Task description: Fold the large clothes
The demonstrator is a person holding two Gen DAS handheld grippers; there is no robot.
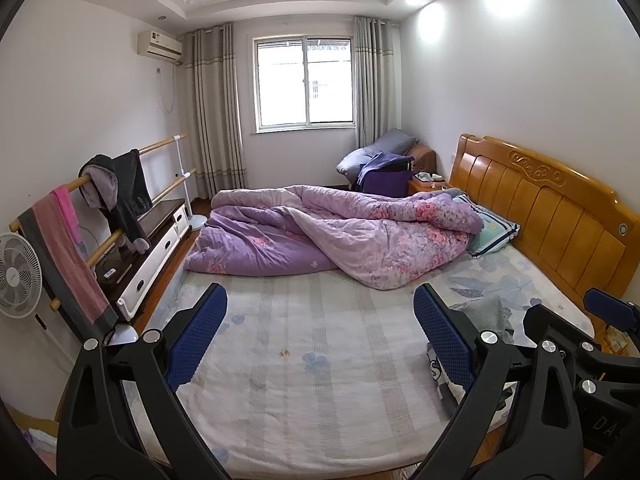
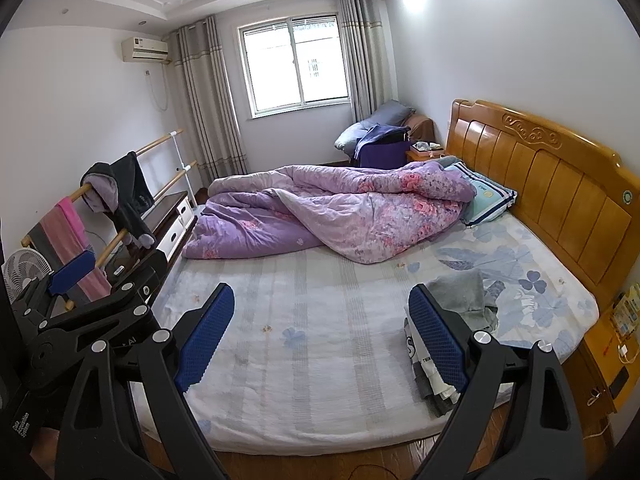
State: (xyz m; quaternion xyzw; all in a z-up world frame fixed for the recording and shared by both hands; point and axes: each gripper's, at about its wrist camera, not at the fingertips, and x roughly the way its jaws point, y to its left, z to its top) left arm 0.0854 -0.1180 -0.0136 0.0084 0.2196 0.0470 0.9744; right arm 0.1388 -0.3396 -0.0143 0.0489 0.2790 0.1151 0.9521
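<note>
In the left wrist view my left gripper (image 1: 320, 336) hangs with its jaws spread wide and empty over the pale striped, flower-printed bed sheet (image 1: 304, 392), while the crumpled grey garment pile (image 1: 486, 314) sits at lower right, half hidden behind a blue pad; I could snag sheet instead of cloth. In the right wrist view my right gripper (image 2: 322, 334) is equally agape, holding nothing, the grey pile (image 2: 460, 296) just beside its right finger near the mattress edge, so a clumsy pinch may drag it to the floor.

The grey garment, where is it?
The grey garment lies crumpled on the bed's near right edge, below the headboard, beside the right gripper.
</note>
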